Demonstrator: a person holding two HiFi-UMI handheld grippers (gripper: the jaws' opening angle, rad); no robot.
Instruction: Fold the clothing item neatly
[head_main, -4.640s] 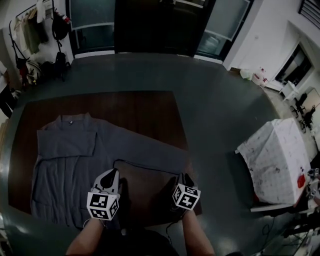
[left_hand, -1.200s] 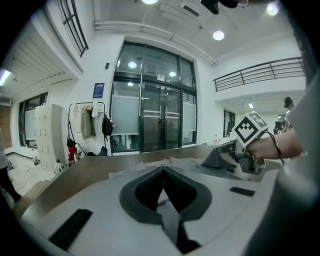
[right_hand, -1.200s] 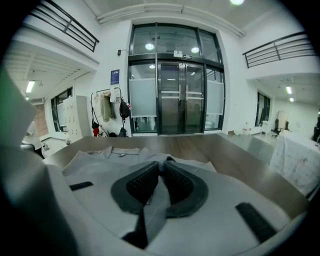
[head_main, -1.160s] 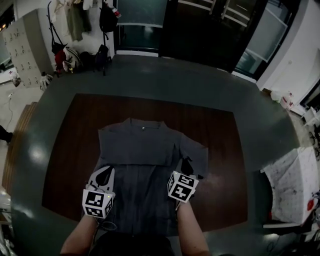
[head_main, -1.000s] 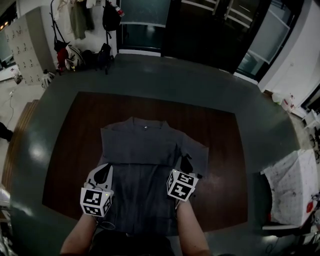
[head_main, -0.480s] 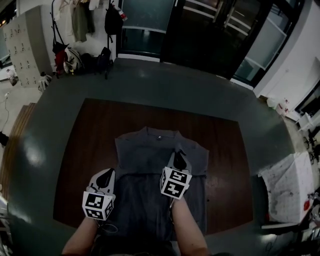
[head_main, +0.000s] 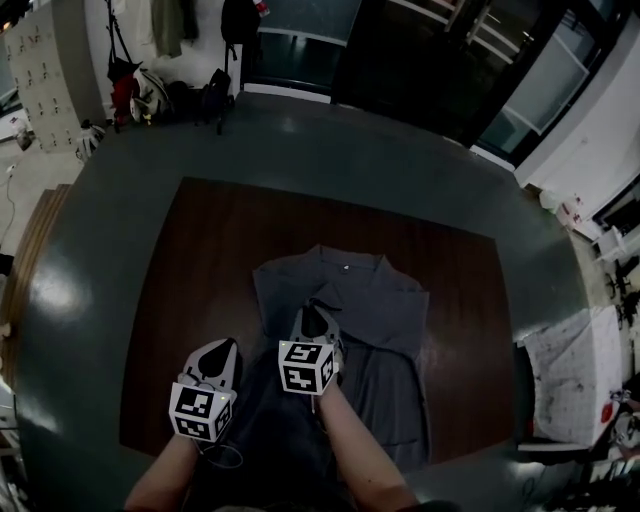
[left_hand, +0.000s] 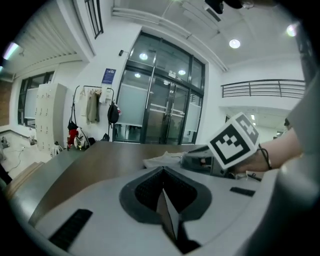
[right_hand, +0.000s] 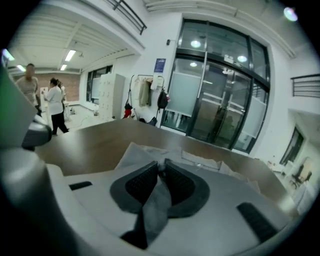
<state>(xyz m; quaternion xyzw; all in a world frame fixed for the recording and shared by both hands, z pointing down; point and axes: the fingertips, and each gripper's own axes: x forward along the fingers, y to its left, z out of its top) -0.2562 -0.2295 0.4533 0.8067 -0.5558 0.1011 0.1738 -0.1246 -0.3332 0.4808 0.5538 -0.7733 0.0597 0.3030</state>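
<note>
From above, the grey shirt (head_main: 385, 330) lies on the dark desk (head_main: 200, 250). My right tongs (head_main: 314, 313) hang over its left half, I judge so that the side they hold can be laid across the body, and my left tongs (head_main: 222, 347) sit just off its edge. In the left gripper view those tongs are clenched on nothing, low over bare desk, clear of the fold. In the right gripper view my tongs are clamped on a strip of grey fabric (right_hand: 155, 205), with the shirt flat just ahead.
</note>
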